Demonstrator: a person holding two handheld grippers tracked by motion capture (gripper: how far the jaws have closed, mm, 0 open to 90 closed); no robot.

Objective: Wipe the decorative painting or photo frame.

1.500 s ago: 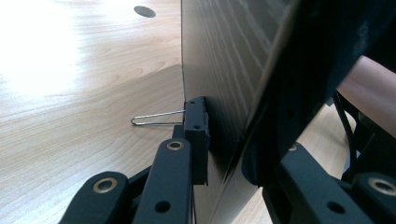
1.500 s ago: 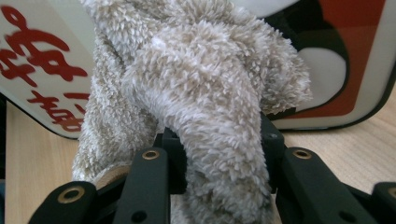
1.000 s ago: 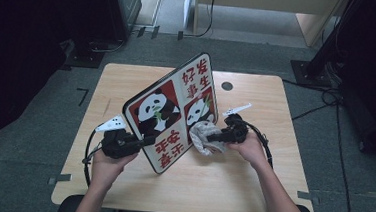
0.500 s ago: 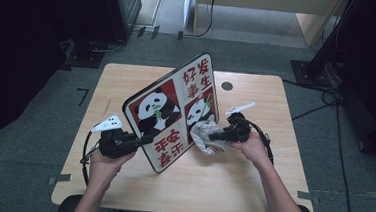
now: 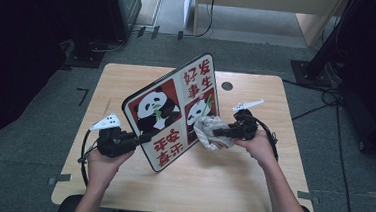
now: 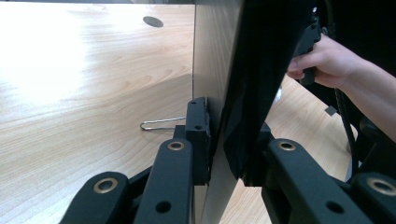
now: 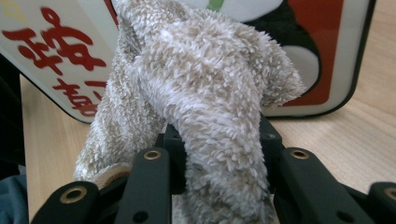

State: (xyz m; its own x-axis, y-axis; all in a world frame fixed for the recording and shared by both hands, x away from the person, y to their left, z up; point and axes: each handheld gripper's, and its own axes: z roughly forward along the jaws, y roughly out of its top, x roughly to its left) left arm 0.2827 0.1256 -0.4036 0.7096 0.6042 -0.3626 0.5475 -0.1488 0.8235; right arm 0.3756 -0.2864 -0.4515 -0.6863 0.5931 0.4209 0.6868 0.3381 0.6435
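Note:
A panda picture board (image 5: 170, 110) with red Chinese characters stands tilted on edge on the wooden table (image 5: 127, 81). My left gripper (image 5: 141, 139) is shut on its lower left edge, the pads clamping the thin board (image 6: 219, 70) from both sides; its jaws have just closed a little tighter. My right gripper (image 5: 219, 133) is shut on a bunched beige fluffy cloth (image 5: 208, 132), which presses against the board's printed face. In the right gripper view the cloth (image 7: 210, 93) bulges out of the gripper (image 7: 219, 158) and hides part of the board (image 7: 56, 60).
A thin wire loop (image 6: 161, 123) lies on the table behind the board. A round dark cable hole (image 5: 227, 85) sits near the table's far edge. The hand (image 6: 322, 60) holding the right gripper is visible past the board. Cables and dark equipment surround the table on the floor.
My right gripper has risen slightly along the board's face with the cloth. The left gripper and the board have stayed in place.

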